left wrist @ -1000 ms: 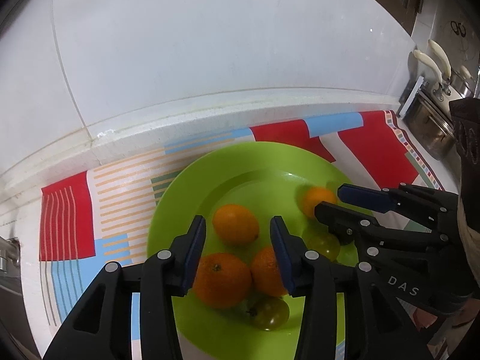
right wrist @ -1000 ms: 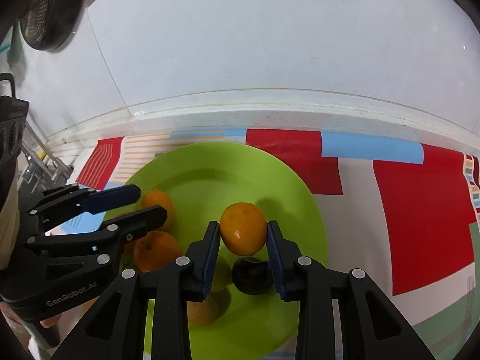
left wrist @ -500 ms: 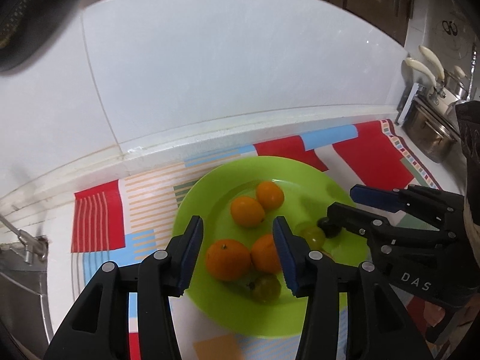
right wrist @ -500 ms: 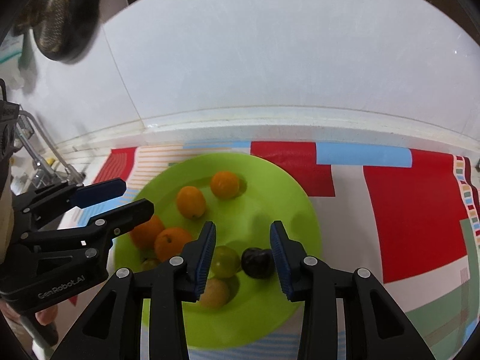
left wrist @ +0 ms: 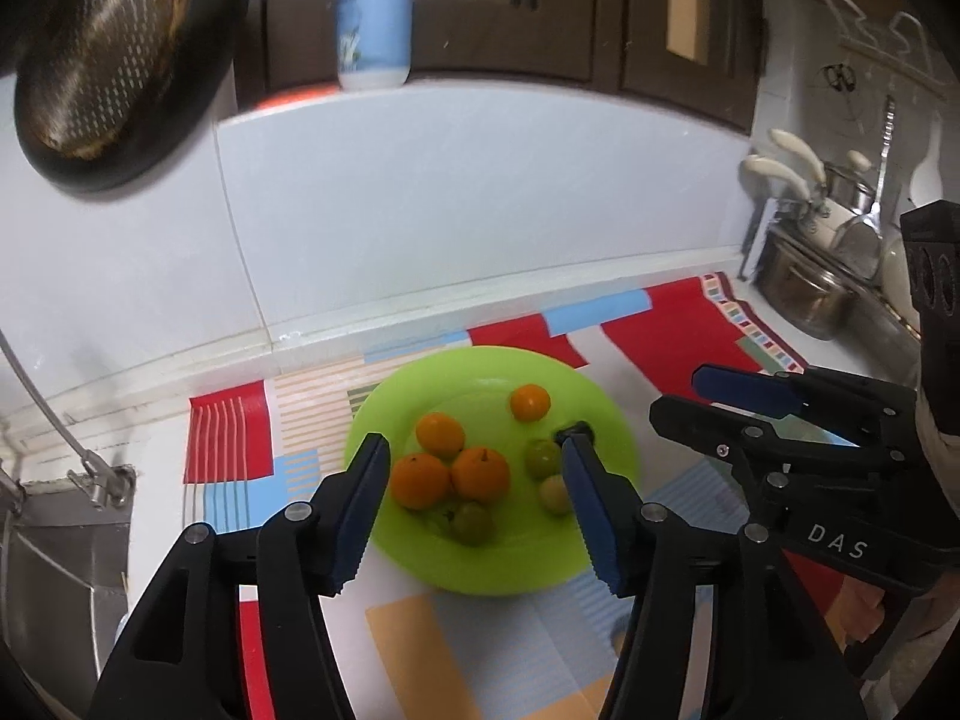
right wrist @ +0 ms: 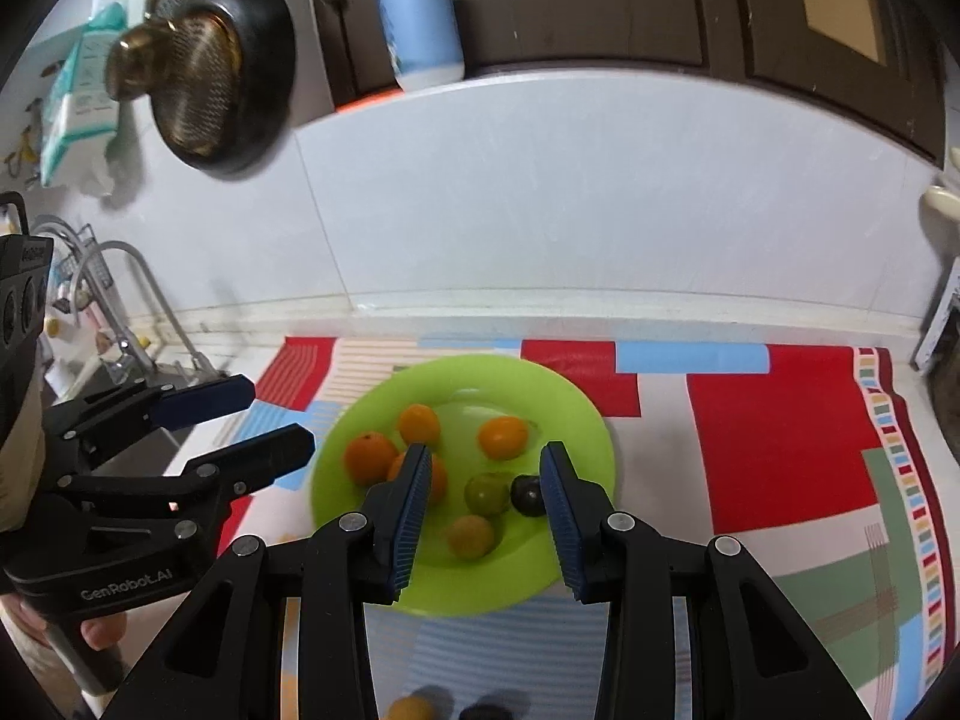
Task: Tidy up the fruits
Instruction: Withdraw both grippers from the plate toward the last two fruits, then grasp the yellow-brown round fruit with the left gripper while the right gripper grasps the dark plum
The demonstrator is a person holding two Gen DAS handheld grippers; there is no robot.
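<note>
A lime-green plate [left wrist: 498, 570] [right wrist: 480, 582] lies on a patterned mat. It holds several oranges [left wrist: 441, 433] [right wrist: 503, 437], three yellow-green fruits [left wrist: 471, 521] [right wrist: 486, 493] and one dark fruit [right wrist: 527, 493]. My left gripper [left wrist: 474, 444] [right wrist: 279, 414] hovers above the near left of the plate, jaws opening, nothing between them. My right gripper [right wrist: 486, 451] [left wrist: 678, 391] hangs above the near right of the plate, jaws apart and empty. An orange fruit [right wrist: 411, 708] and a dark one [right wrist: 486, 711] lie on the mat at the bottom edge.
The mat [right wrist: 780, 438] runs to a white tiled wall. A dark pan [left wrist: 114, 60] hangs top left and a blue bottle [left wrist: 375, 12] stands on the ledge. A steel sink [left wrist: 60, 540] with its faucet [right wrist: 120, 300] lies left; pots and utensils [left wrist: 804, 294] stand right.
The right gripper let go of an orange, which now lies on the plate. Both grippers drew back and up from the plate. The left jaws widened.
</note>
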